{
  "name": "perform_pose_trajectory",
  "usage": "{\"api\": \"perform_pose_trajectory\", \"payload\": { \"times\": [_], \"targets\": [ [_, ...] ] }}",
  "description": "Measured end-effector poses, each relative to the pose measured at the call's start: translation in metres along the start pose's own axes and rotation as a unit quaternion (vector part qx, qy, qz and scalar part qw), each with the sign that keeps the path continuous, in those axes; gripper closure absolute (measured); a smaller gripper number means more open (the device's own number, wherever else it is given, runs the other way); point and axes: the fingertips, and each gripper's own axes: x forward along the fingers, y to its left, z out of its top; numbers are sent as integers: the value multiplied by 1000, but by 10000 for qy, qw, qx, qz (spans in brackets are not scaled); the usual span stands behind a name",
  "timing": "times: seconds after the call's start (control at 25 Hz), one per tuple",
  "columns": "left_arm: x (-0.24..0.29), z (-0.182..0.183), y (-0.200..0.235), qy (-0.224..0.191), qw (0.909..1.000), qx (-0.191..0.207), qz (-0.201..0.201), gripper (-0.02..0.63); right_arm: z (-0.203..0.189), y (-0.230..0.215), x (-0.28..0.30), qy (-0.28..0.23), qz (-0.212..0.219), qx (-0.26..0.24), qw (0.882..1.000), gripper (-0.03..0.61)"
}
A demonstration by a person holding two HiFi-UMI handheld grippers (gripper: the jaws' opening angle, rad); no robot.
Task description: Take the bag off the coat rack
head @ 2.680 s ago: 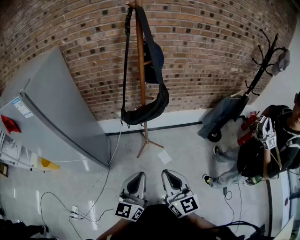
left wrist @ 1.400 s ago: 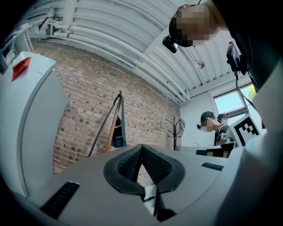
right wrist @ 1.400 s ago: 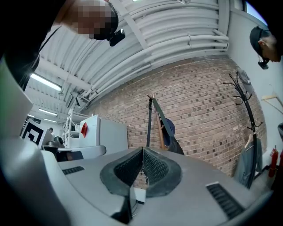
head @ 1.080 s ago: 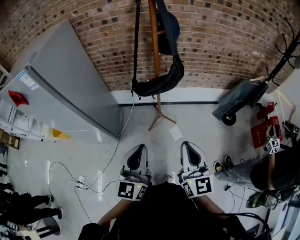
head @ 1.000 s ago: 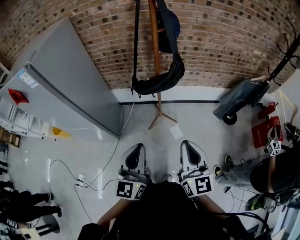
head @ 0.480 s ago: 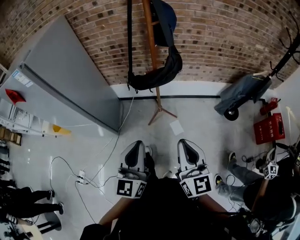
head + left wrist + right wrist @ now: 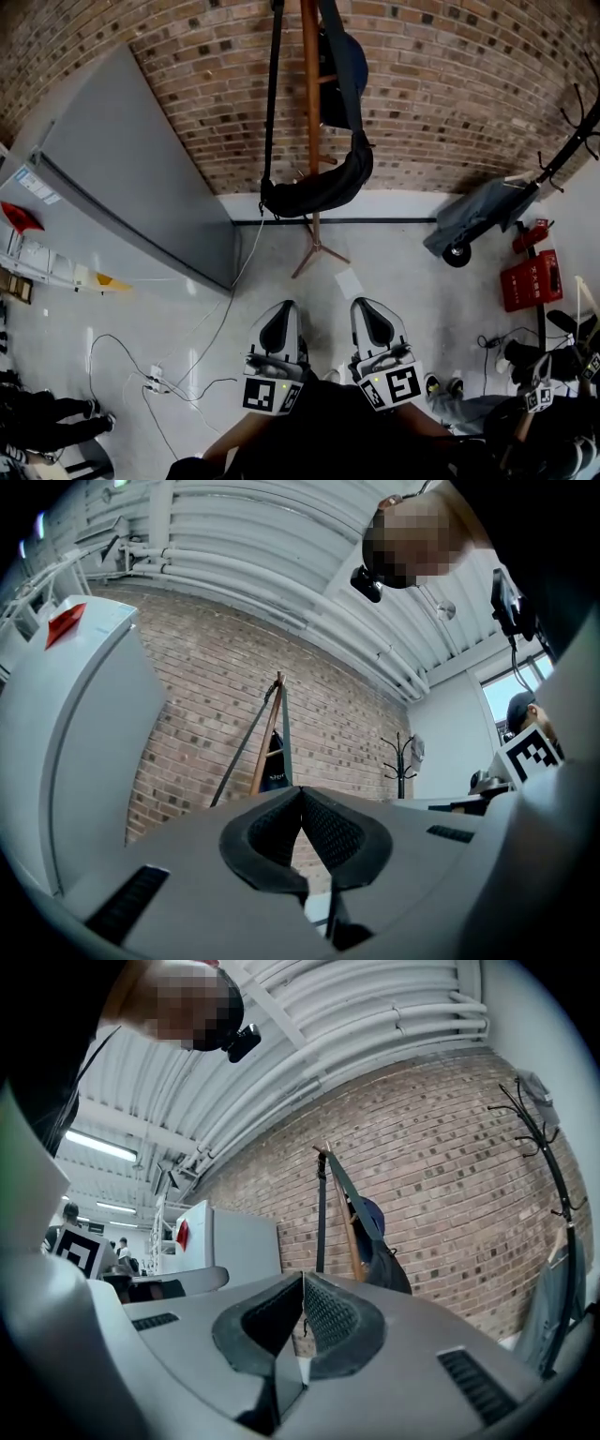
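Observation:
A black sling bag (image 7: 319,187) hangs by its long strap (image 7: 273,94) from a wooden coat rack (image 7: 311,122) against the brick wall, with a dark blue cap (image 7: 343,66) hung behind it. The rack's pole (image 7: 270,733) and strap show small in the left gripper view; bag (image 7: 386,1267) and rack (image 7: 345,1222) also show in the right gripper view. My left gripper (image 7: 279,323) and right gripper (image 7: 372,321) are held low, side by side, well short of the rack. Both are shut with nothing between their jaws.
A grey refrigerator (image 7: 112,178) stands left of the rack. White cables (image 7: 202,356) and a power strip (image 7: 150,383) lie on the floor at left. A paper sheet (image 7: 349,282) lies near the rack's feet. A hand truck (image 7: 469,220), red box (image 7: 532,279) and black coat stand (image 7: 572,141) are right.
The view has shifted as I moved slightly; the rack and bag now sit a little further right and higher. Both grippers stay shut side by side in front of me.

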Motion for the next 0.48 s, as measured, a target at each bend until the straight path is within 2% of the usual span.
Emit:
{"api": "perform_pose_trajectory", "payload": {
  "times": [0.48],
  "targets": [
    [113, 8, 62, 177, 9990, 41, -411, 597, 23, -37, 126, -111, -359, -125, 9992, 560]
  ]
}}
